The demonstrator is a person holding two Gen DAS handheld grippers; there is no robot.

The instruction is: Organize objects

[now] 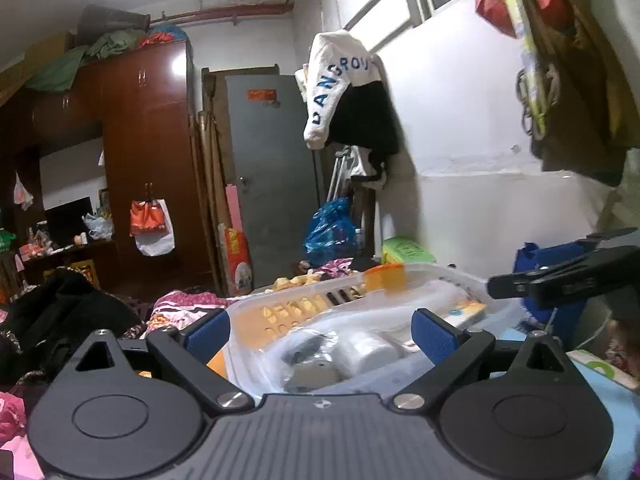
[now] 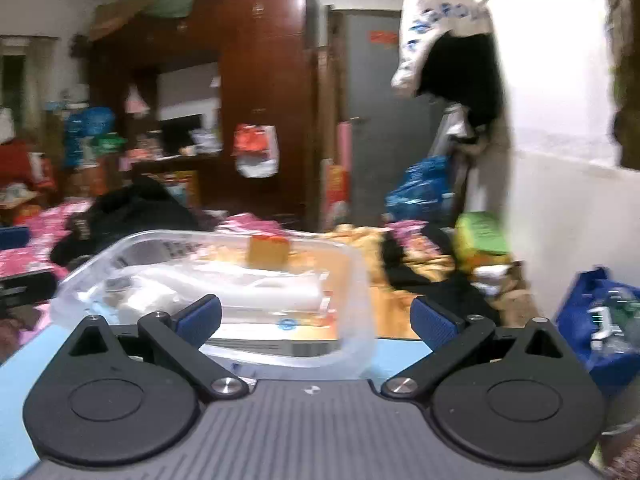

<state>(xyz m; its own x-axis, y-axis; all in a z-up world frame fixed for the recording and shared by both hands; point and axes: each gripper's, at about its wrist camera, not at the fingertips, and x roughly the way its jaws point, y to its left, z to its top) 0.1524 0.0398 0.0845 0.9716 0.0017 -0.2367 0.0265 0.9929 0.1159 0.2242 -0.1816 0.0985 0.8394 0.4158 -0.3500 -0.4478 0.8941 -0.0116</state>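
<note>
A clear plastic box [image 1: 452, 276] full of small items stands just ahead of my left gripper [image 1: 322, 330]. The gripper is open, with its blue pads either side of the box's near end and nothing held. Inside lie white plastic-wrapped pieces [image 1: 360, 350], an orange-capped item [image 1: 386, 278] and a yellow card. In the right wrist view the same box [image 2: 360, 272] sits ahead and left of my right gripper [image 2: 316, 316], which is open and empty. The right gripper also shows at the right edge of the left wrist view [image 1: 560, 280].
The box rests on a light blue surface [image 2: 16, 364]. A blue bag [image 2: 600, 320] stands at the right by the white wall. Clothes and bedding [image 1: 80, 320] cover the bed behind. A brown wardrobe [image 1: 148, 152] and a grey door [image 1: 272, 176] stand at the back.
</note>
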